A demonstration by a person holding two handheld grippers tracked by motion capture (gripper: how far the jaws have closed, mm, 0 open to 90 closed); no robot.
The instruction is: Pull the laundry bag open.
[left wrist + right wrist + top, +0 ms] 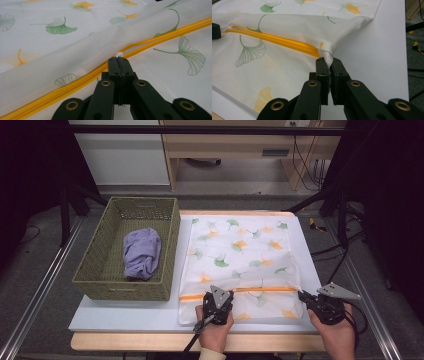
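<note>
A white mesh laundry bag [240,250] printed with ginkgo leaves lies flat on the white table board [125,312]. A yellow zipper [272,289] runs across its near end. My left gripper [227,293] is shut on the small white zipper pull [120,53], about midway along the zipper [75,83]. My right gripper [302,294] is shut on the bag's right edge [328,53], where the zipper [287,42] ends, and the fabric there is bunched and lifted a little. Between the two grippers the zipper's two yellow tapes look parted. In the right gripper view, the left gripper's tip [215,31] shows at the far left.
A green woven basket [100,265] stands on the left of the board and holds a crumpled lilac cloth [142,252]. Bare board runs along the front edge and to the bag's right. Metal rails and dark stands flank the table.
</note>
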